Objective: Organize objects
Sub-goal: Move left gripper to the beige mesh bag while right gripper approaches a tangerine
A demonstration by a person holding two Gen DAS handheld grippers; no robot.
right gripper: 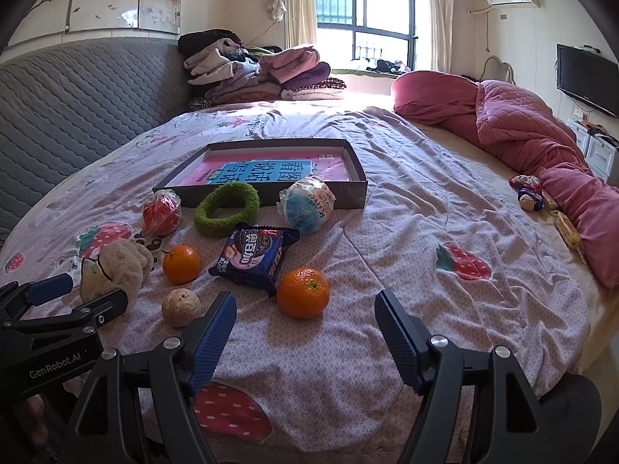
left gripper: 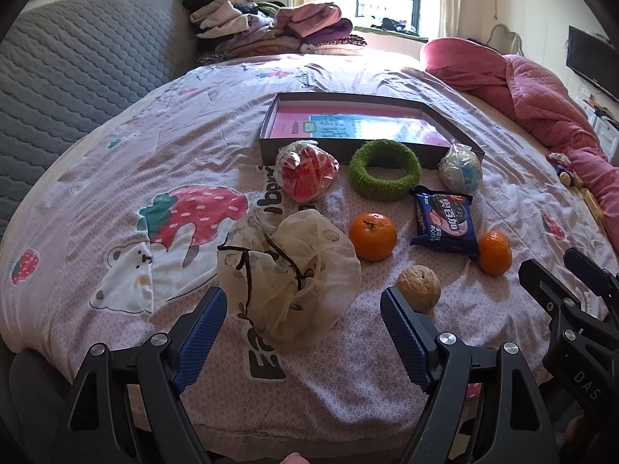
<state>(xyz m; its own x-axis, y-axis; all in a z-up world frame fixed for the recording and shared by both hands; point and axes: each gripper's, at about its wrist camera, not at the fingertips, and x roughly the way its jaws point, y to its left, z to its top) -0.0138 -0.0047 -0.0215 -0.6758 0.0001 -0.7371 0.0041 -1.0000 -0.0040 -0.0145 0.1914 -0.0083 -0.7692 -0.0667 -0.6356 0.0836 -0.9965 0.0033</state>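
On the bed lie a cream drawstring pouch [left gripper: 288, 282], a walnut [left gripper: 419, 288], two oranges [left gripper: 373, 236] [left gripper: 495, 252], a blue cookie packet [left gripper: 443, 219], a green knitted ring [left gripper: 385, 168], a red wrapped ball [left gripper: 306, 171] and a blue-white wrapped ball [left gripper: 460, 168]. Behind them is a shallow dark box [left gripper: 271, 116] holding a pink book. My left gripper [left gripper: 303, 315] is open around the pouch's near side. My right gripper [right gripper: 305, 319] is open just before the nearer orange [right gripper: 303, 292], with the walnut [right gripper: 181, 306] to its left.
A pink quilt [right gripper: 514, 127] lies along the right side of the bed, with a small toy [right gripper: 528, 192] beside it. Folded clothes [right gripper: 255, 71] are stacked at the far end. A grey padded headboard [right gripper: 77, 100] runs on the left.
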